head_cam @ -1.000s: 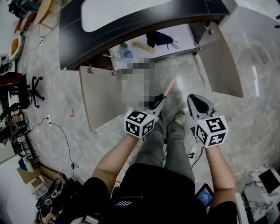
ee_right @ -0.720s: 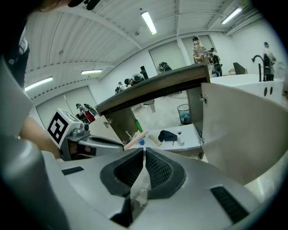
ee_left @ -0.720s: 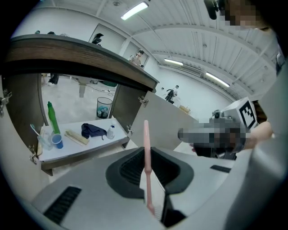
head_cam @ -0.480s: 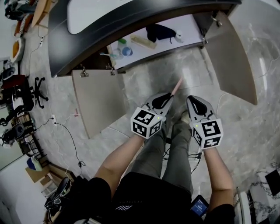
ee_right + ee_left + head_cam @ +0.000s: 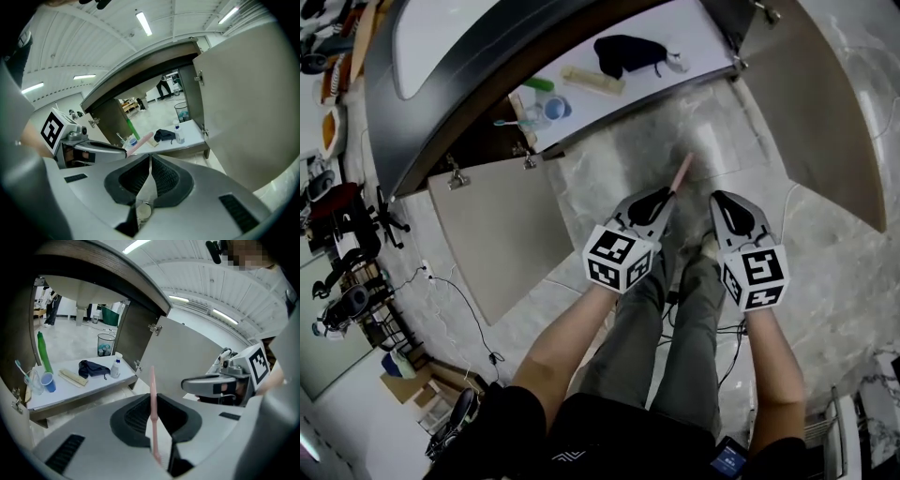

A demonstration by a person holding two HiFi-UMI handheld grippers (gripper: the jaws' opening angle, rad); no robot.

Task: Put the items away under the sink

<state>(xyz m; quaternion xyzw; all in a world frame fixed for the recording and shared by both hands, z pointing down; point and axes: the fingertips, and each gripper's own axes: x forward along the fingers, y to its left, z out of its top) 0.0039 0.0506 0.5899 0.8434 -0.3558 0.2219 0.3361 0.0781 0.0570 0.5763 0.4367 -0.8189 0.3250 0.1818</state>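
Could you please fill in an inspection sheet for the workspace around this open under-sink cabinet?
Surface: white cabinet shelf, both doors open; marble floor in front.
Job's things: pink stick; on the shelf, a tall green container, blue cup, toothbrush in a clear cup, beige brush, black cloth and small white bottle.
Clutter: office chair and piled gear at the left edge.
Grippers: left gripper closed on the pink stick; right gripper closed, empty.
Cables: black cable on the floor at left; more by the person's feet.
Surroundings: waste bin beyond the cabinet.
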